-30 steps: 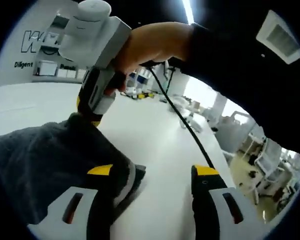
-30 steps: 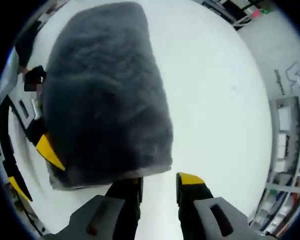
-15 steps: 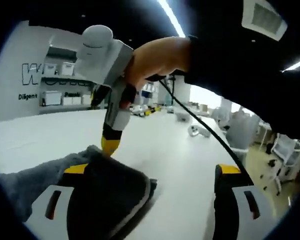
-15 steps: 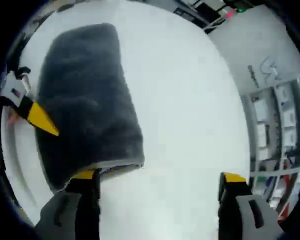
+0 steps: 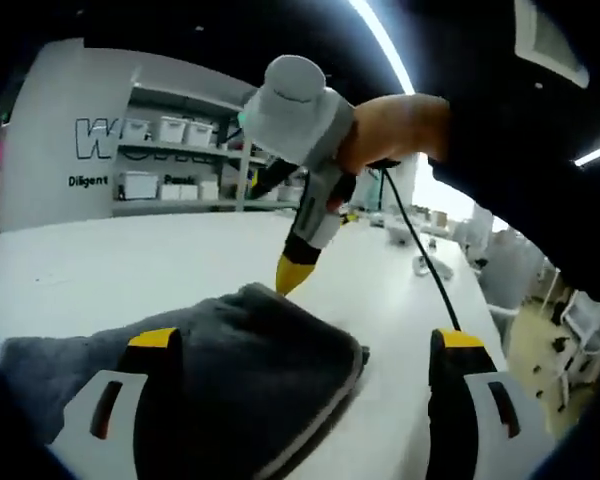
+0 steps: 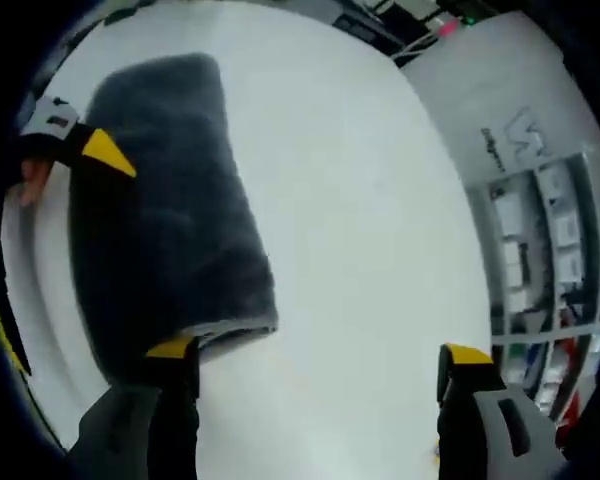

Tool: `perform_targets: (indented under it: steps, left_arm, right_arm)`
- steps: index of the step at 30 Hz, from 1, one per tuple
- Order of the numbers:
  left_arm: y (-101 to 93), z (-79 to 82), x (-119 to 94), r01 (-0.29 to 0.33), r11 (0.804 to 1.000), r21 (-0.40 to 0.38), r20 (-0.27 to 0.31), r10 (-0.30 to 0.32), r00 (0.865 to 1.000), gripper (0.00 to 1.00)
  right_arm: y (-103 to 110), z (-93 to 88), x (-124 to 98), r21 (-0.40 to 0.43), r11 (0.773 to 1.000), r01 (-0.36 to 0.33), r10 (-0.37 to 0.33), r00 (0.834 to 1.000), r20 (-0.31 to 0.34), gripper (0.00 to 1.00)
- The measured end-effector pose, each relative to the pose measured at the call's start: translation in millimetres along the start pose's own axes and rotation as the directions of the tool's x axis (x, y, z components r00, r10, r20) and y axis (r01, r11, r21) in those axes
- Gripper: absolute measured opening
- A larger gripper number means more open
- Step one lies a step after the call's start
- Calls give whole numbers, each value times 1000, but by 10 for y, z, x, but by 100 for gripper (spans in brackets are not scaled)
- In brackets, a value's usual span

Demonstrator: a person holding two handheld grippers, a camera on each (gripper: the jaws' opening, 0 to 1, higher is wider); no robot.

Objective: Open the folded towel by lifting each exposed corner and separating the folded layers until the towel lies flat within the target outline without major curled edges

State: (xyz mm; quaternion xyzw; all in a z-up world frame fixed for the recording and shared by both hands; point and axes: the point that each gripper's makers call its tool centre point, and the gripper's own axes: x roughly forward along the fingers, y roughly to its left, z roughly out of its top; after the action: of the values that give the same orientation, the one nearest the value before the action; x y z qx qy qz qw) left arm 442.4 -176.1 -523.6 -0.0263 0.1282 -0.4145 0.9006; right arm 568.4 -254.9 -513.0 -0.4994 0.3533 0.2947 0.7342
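A broad white tabletop (image 5: pixel 130 265) runs toward a grey wall (image 5: pixel 50 120) with dark lettering and shelves (image 5: pixel 170 150) of white storage boxes. A long ceiling light strip (image 5: pixel 385 45) glows overhead. Beyond the tabletop's far edge, bright windows (image 5: pixel 435 195) and more workstations show.

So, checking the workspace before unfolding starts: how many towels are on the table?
1. A single folded dark grey towel lies on the white table, under the left jaw tip of each open gripper; the left gripper view shows it too. No second towel is visible.
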Motion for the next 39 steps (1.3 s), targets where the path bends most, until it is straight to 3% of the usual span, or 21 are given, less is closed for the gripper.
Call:
perform_targets:
  steps: [13,17,21,22,23,27,32,34,37,39]
  left_arm:
    - [1227,448,-727,-152,986,69,15,151,988,100]
    - [1462,420,-894,-168,980,111,-4,169,986,100]
    - [1727,187,-994,-183,968,172,-79,199,977,100]
    - [1753,152,-1019,-182,967,176,-87,200,976,100]
    - [1771,136,-1038,-184,966,179,-91,202,975,100]
    - [1789,74,-1177,-186,963,196,-99,208,973,100]
    - [1803,102,-1410,-230,958,171,-45,241,969,100]
    - [1838,133,-1533,-256,947,191,-29,267,963,100]
    - [1866,182,-1681,-277,938,210,-15,286,958,100]
    - [1867,210,-1783,-278,939,203,-10,286,958,100]
  right_arm:
    - [-25,-72,-265,177,984,35,-53,994,97,100]
    - [41,-35,-338,289,957,9,-62,983,174,100]
    - [85,12,-427,388,922,-10,-94,964,249,100]
    - [98,-7,-443,391,920,-8,-97,963,249,100]
    - [305,-35,-562,398,917,0,-108,962,250,100]
    - [422,-69,-627,429,903,4,-130,956,263,100]
    - [372,-121,-663,486,874,22,-179,943,280,98]
    - [281,-104,-655,518,855,29,-213,930,300,98]
    - [296,-116,-763,582,813,34,-277,901,335,99]
    - [388,-125,-862,602,798,30,-303,883,357,99]
